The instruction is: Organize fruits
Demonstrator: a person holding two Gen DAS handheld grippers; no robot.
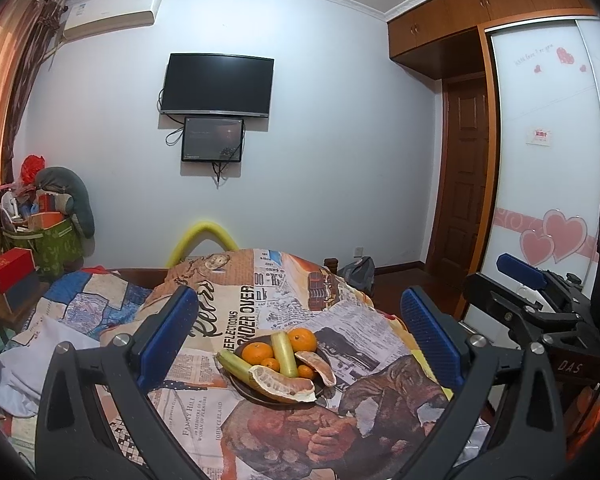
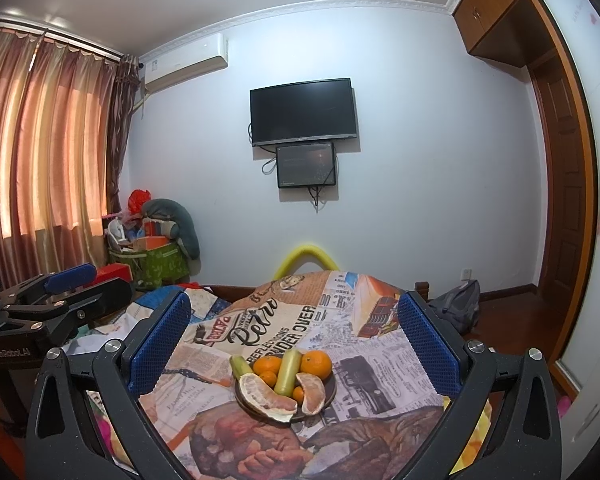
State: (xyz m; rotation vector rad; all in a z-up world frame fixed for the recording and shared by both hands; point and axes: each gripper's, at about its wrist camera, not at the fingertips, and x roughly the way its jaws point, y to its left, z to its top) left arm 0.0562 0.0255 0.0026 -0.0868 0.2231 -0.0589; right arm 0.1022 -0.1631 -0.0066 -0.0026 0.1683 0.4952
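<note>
A: Item one, the dark plate point(image 1: 236, 386). Position?

B: On the newsprint-pattern cloth point(image 1: 236, 308), middle of the tabletop, well in from every edge. Holds all the fruit on view.

A: Contents?

B: Large orange point(image 1: 302, 339) at the far side, a second orange point(image 1: 257, 352) beside it, two small ones tucked lower. Two pale green sticks point(image 1: 284, 354), one upright across the middle, one at the left rim. Two peeled pomelo wedges point(image 1: 286, 386) at the near rim.

A: Grippers?

B: Left gripper point(image 1: 298, 340): jaws spread wide, holding nothing, short of the plate. Right gripper point(image 2: 294, 340): same, wide apart, empty.

A: Progress?

B: No fruit lies loose on the cloth, so the gathering looks finished, I'd judge. Whether further sorting is wanted, I cannot tell; no second container is in view.
</note>
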